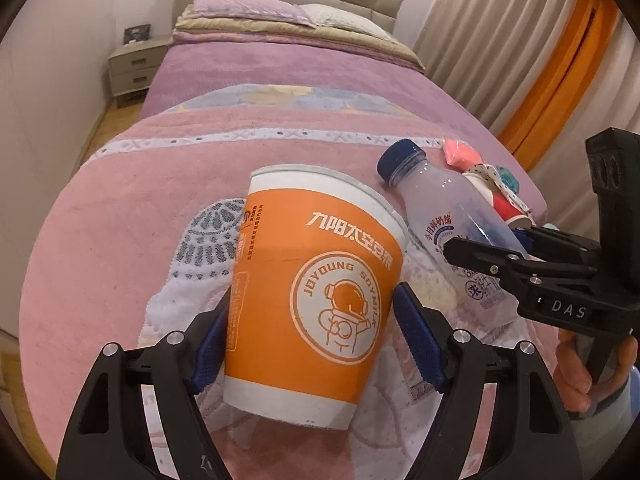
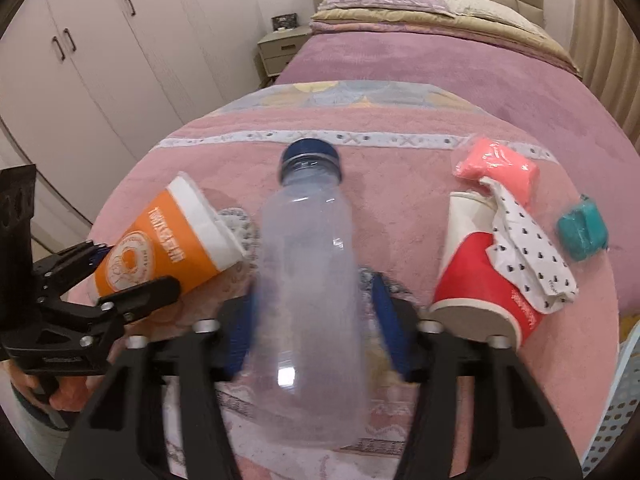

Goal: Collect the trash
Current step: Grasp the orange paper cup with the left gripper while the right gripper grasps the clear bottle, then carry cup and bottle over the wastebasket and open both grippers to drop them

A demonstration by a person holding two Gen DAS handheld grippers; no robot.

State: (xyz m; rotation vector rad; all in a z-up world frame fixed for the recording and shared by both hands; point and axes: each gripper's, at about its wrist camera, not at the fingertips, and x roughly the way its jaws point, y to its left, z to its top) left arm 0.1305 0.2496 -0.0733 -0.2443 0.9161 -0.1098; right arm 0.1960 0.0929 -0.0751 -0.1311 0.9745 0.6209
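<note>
My left gripper [image 1: 310,340] is shut on an orange and white paper cup [image 1: 316,280], held tilted over the pink bedspread; the cup also shows in the right wrist view [image 2: 172,236]. My right gripper [image 2: 312,320] is shut on a clear plastic bottle [image 2: 308,280] with a dark blue cap [image 2: 311,156]; the bottle also shows in the left wrist view [image 1: 448,216]. A red paper cup [image 2: 480,272] lies on its side at the right with a crumpled dotted wrapper [image 2: 528,256] on it.
A pink wrapped packet [image 2: 496,164] and a teal object [image 2: 584,232] lie on the bedspread [image 2: 400,200] at the right. Pillows and a headboard are at the far end, a nightstand [image 2: 280,48] and white wardrobes [image 2: 100,60] at the left, curtains [image 1: 500,40] at the right.
</note>
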